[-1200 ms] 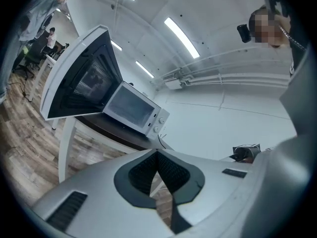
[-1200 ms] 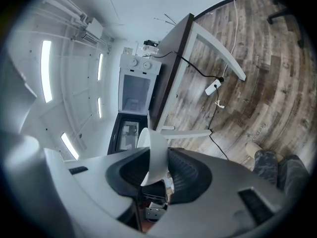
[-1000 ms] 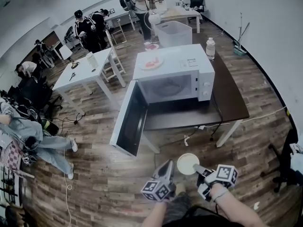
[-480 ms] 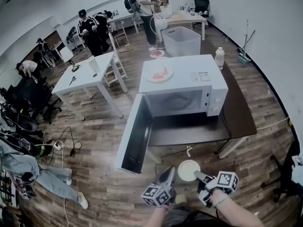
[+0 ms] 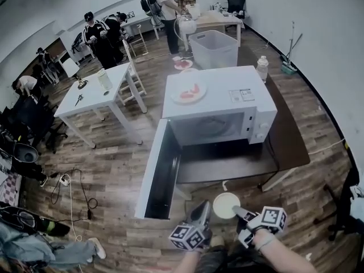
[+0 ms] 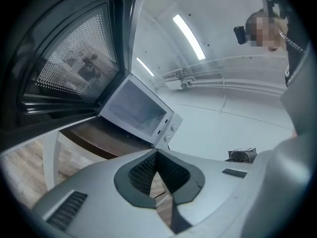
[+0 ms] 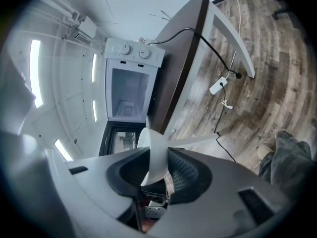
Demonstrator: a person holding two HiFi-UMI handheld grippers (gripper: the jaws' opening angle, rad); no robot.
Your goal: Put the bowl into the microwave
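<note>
A: What's changed in the last second?
B: The head view has closed in on the microwave (image 5: 219, 104). Its open door (image 5: 159, 172) shows bigger, and the door's near corner sits lower in frame, closer to the grippers. The person in jeans (image 5: 51, 252) on the floor has slid to the bottom-left corner. The door was already open. The bowl and both grippers hold the same spot in the view.
A: Where's the bowl?
B: The white bowl (image 5: 226, 205) is in the air, mouth up, over the wood floor (image 5: 114, 169). It is in front of the dark worktop (image 5: 284, 147), short of the microwave. The right gripper (image 5: 239, 212) has it by the rim, fingers (image 7: 185, 175) clamped with the rim wall between them.
A: And the other one?
B: The left gripper (image 5: 202, 207) has its fingers (image 6: 141, 172) closed tip to tip, nothing between. It sits just beside the bowl's left edge; I can't tell whether it touches.
A: Pose?
B: Both point ahead at the microwave, side by side, marker cubes (image 5: 272, 218) toward the person. The right hand (image 5: 263, 239) is behind its cube, forearm coming in from the bottom edge.
A: Any text?
B: The sticker (image 5: 242, 95) on the microwave top has print too small to read. No brand is legible. The cubes show only square markers. A plate (image 5: 187, 91) with something red is also up there.
</note>
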